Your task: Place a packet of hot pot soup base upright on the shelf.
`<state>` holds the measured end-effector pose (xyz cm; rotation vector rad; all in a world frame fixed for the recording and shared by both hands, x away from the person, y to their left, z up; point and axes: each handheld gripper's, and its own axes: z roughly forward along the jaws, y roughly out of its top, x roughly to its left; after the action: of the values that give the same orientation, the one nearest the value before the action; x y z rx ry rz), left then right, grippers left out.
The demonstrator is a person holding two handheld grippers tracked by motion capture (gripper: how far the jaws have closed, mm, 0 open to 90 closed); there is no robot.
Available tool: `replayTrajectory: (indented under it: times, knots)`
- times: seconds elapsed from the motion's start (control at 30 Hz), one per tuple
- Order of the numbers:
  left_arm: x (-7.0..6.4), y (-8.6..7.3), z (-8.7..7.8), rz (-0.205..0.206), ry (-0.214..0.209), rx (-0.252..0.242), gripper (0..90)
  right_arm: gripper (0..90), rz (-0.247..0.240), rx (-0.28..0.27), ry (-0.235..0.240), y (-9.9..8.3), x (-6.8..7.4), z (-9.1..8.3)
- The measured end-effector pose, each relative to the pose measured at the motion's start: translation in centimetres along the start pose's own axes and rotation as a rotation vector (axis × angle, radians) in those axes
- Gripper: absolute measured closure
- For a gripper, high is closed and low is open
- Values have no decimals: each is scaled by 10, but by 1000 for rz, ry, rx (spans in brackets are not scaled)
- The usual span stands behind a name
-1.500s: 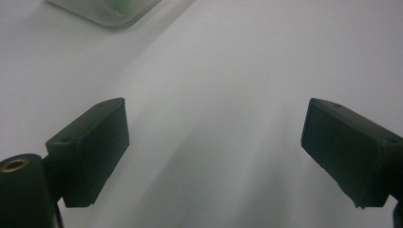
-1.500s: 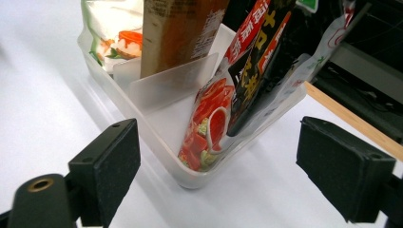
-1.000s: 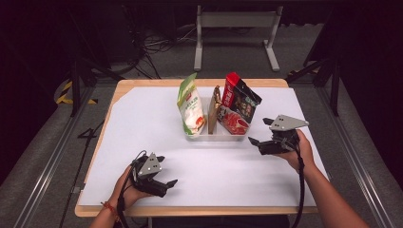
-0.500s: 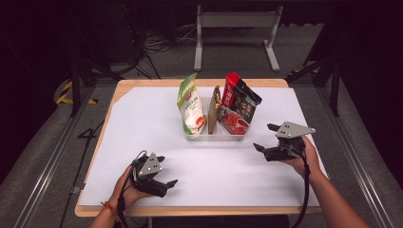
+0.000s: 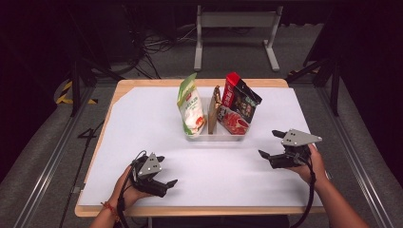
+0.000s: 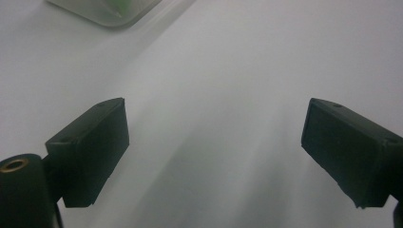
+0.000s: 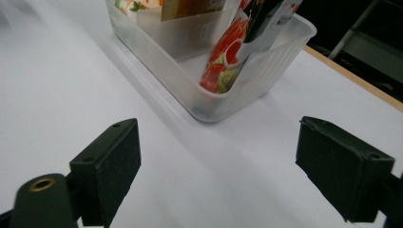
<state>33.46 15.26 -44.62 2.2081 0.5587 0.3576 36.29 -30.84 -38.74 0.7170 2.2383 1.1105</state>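
Observation:
A clear plastic bin stands at the table's middle with snack bags upright in it: a green-and-white bag, a brown packet and a red-and-black bag over a red one. My right gripper is held to the right of the bin and nearer the person, open and holding nothing. In the right gripper view its jaws point at the bin's corner with a gap of bare cover between. My left gripper rests near the front edge, open; its own view has white cover between the jaws.
A white cover lies over the wooden table. The bin's corner sits far ahead in the left gripper view. Dark floor, cables and a metal stand lie beyond the far edge.
My right gripper has drawn back from the bin, toward the person and slightly right, with its jaws apart throughout. The left gripper has not moved.

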Motion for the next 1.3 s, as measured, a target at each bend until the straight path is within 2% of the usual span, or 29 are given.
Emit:
replayTrajectory:
  times: [0.37, 0.63, 1.0, 1.3]
  knots:
    - [0, 0, -1, 4, 1, 2, 94, 154, -25, 29, 22, -15, 8, -4]
    - [-1, 0, -1, 2, 0, 0, 94, 154, -78, 34, 44, -29, 19, -10]
    - [-1, 0, 0, 0, -1, 1, 94, 154, -66, 22, 65, -47, 26, -19]
    - [-2, 0, -1, 3, 1, 0, 93, 154, -15, 10, 36, -61, 27, -30]
